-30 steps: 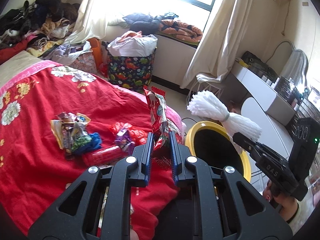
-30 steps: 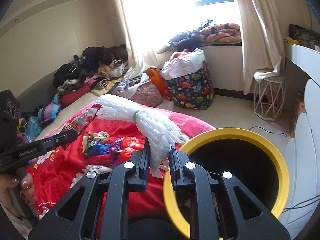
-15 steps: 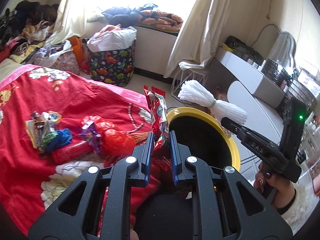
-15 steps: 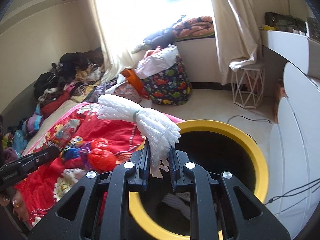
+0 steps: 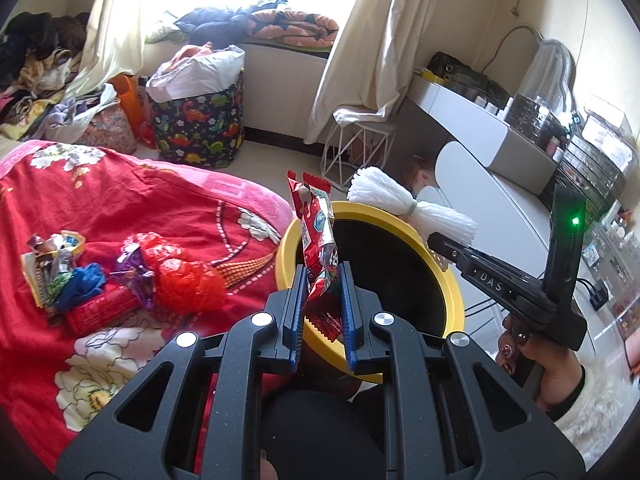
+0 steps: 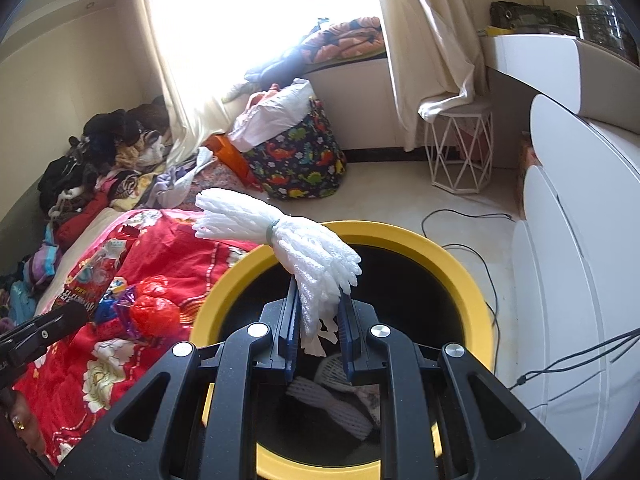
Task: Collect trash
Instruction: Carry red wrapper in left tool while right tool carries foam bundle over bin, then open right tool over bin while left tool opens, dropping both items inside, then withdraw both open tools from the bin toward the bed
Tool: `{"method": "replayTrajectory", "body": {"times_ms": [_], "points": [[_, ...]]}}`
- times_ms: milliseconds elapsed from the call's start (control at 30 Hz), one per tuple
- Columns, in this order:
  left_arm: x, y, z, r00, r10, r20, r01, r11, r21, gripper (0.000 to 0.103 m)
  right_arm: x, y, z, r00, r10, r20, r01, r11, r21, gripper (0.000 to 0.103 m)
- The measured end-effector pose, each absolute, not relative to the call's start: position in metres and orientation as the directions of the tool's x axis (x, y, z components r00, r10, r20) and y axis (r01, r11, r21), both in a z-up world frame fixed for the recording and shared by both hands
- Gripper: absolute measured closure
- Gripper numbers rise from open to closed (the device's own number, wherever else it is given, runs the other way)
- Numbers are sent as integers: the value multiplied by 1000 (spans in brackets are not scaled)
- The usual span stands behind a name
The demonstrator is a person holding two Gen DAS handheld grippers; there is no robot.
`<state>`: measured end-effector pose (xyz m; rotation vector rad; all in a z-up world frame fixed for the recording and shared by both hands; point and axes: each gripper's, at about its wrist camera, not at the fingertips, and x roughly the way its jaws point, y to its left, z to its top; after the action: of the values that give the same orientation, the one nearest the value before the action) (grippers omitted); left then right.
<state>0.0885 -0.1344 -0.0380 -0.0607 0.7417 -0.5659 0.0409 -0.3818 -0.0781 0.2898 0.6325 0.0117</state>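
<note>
**Both tongs loaded above the yellow bin**

Far to the left of the left tongs (image 5: 323,280), more trash lies on the red floral bedspread (image 5: 120,200): a bundle of crumpled wrappers (image 5: 56,264), a purple wrapper (image 5: 134,276) and a crumpled red plastic bag (image 5: 184,276), all close together. A flat red packet (image 5: 100,312) lies just in front of them.

The left tongs are closed on a red snack wrapper (image 5: 318,240), which stands upright between the blue pads, its top end poking well above the fingertips. Directly beyond and below these tongs is the yellow-rimmed bin (image 5: 452,280), its dark mouth open; the wrapper hangs over the bin's near-left rim, next to the bed edge.

To the right, the right tongs (image 6: 319,308) grip a white foam net bundle (image 6: 304,248), tied at its middle with a band. Its lower end is pinched between the pads and its upper half fans up and leftward. These tongs sit straight over the mouth of the bin (image 6: 452,264), and inside, below them, some pale trash already lies on the bottom (image 6: 332,400). In the left wrist view the hand (image 5: 536,364) carrying the right tongs shows at the far right, beside the bin.
</note>
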Motion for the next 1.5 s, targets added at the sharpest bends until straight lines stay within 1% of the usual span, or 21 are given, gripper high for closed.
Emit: {"method": "replayTrajectory", "body": {"times_ms": [433, 533, 567, 600, 633, 667, 700, 733, 767, 800, 833, 867, 900, 1000, 1100, 1500], "points": [[98, -173, -58, 530, -531, -661, 531, 815, -229, 92, 37, -404, -94, 778, 54, -625, 149, 952, 267, 87], [102, -184, -65, 511, -536, -673, 546, 806, -228, 92, 39, -406, -100, 763, 61, -644, 152, 951, 271, 84], [103, -186, -67, 506, -537, -675, 549, 804, -228, 92, 40, -406, -102, 755, 64, -652, 151, 951, 269, 81], [105, -189, -69, 504, -534, -678, 550, 804, -225, 92, 41, -407, -104, 747, 57, -662, 158, 952, 261, 70], [106, -192, -71, 507, -529, -680, 547, 807, -221, 91, 41, -408, -107, 742, 43, -668, 175, 951, 255, 63], [108, -194, -74, 501, -533, -682, 551, 804, -224, 83, 40, -409, -109, 741, 42, -670, 184, 947, 263, 54], [111, -196, -76, 493, -536, -685, 554, 801, -227, 72, 40, -411, -110, 739, 43, -672, 190, 944, 270, 54], [113, -199, -78, 496, -529, -688, 552, 804, -221, 66, 40, -412, -112, 736, 39, -676, 199, 942, 271, 53], [114, -200, -79, 498, -527, -689, 551, 806, -218, 54, 41, -412, -112, 733, 35, -679, 204, 941, 269, 50], [115, -200, -79, 498, -529, -687, 550, 805, -221, 45, 41, -413, -112, 733, 33, -679, 206, 941, 268, 47], [116, -199, -79, 500, -531, -684, 547, 806, -226, 41, 40, -414, -110, 739, 27, -674, 211, 940, 269, 45], [115, -198, -78, 507, -532, -678, 542, 809, -229, 31, 40, -415, -109, 743, 24, -669, 214, 939, 270, 43], [114, -197, -77, 513, -532, -674, 539, 811, -230, 24, 39, -415, -108, 748, 22, -664, 213, 938, 272, 42], [111, -192, -74, 540, -519, -663, 523, 824, -219, 16, 36, -414, -103, 766, 12, -643, 213, 939, 270, 38], [107, -184, -69, 568, -508, -648, 505, 836, -213, 11, 35, -411, -98, 785, 17, -620, 203, 938, 282, 34], [100, -146, -45, 676, -447, -586, 410, 889, -205, 11, 27, -386, -74, 840, 55, -540, 115, 955, 275, 30]]}}
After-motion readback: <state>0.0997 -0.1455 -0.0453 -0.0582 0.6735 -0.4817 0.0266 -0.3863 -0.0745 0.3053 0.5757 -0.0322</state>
